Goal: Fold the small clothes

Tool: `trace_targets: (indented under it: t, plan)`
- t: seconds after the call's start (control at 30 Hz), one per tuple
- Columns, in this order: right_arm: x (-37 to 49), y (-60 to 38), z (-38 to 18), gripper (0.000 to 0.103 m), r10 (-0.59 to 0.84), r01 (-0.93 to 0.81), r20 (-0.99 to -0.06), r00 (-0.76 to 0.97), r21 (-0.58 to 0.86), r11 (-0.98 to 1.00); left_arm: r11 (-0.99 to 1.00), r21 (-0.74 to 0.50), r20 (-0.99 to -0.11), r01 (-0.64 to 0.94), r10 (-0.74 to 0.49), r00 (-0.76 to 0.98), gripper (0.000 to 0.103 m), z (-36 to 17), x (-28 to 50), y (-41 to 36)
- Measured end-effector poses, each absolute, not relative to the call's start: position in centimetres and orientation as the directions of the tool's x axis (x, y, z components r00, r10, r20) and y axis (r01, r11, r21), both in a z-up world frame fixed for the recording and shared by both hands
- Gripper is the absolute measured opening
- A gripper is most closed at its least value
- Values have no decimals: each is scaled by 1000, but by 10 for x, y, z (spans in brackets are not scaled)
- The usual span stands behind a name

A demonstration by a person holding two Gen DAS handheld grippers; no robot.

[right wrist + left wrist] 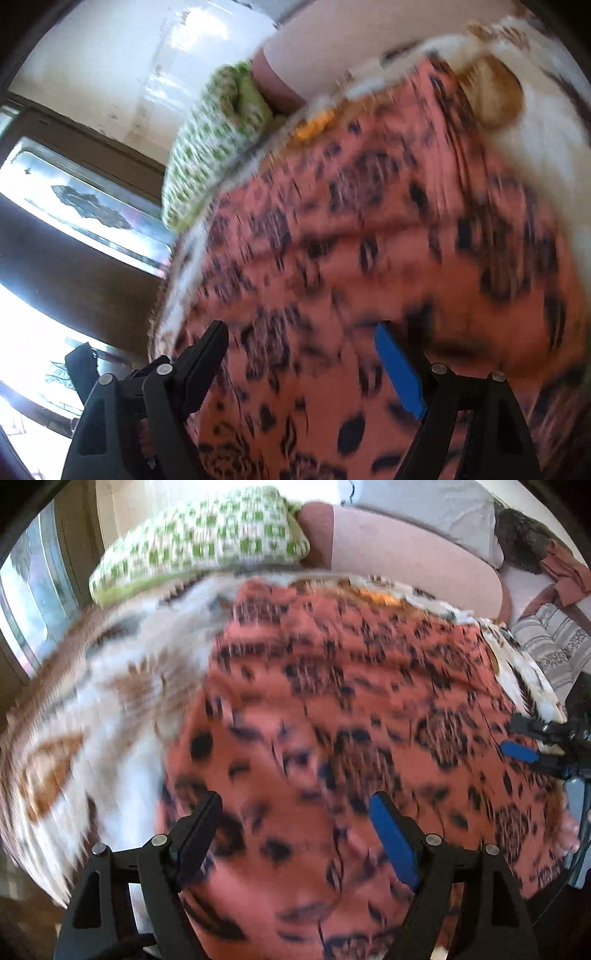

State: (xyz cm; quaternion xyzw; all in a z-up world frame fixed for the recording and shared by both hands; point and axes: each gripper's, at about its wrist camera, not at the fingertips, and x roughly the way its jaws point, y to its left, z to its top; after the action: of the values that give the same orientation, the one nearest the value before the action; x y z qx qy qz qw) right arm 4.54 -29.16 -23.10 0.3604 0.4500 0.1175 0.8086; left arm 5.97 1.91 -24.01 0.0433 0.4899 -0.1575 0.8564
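Observation:
A coral-pink garment with dark blotchy print point(332, 720) lies spread on a white and brown patterned cover point(92, 720). It fills most of the right wrist view point(369, 277) too. My left gripper point(297, 805) is open and empty just above the garment's near part. My right gripper point(301, 332) is open and empty over the garment. It shows in the left wrist view point(524, 749) at the garment's right edge. Both views are blurred by motion.
A green and white checked knitted piece point(199, 542) lies folded at the far edge, also in the right wrist view point(214, 147). A person's arm point(406, 557) rests behind the garment. A striped cushion point(550, 646) is at the right. Windows point(85, 210) are to the left.

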Motion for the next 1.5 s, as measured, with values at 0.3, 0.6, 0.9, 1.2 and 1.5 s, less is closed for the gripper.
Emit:
trace_targets:
  t: [0.3, 0.6, 0.9, 1.2, 1.5]
  plan:
    - [-29, -265, -240, 84, 414, 150, -725, 550, 573, 805, 915, 49, -850, 401, -173, 498, 103, -277, 7, 6]
    - [-65, -238, -237, 85, 302, 154, -811, 500, 427, 891, 930, 3, -812, 368, -213, 543, 103, -281, -2, 17]
    - [-64, -230, -233, 86, 281, 167, -831, 480, 401, 901, 946, -109, -779, 305, -272, 565, 103, -265, 8, 47]
    - [-84, -281, -222, 86, 343, 268, -795, 500, 519, 812, 977, -159, -789, 140, -211, 576, 103, -263, 0, 112]
    - [-102, -346, -221, 86, 362, 376, -743, 564, 621, 688, 949, -310, -815, 52, -293, 500, 100, -271, 6, 159]
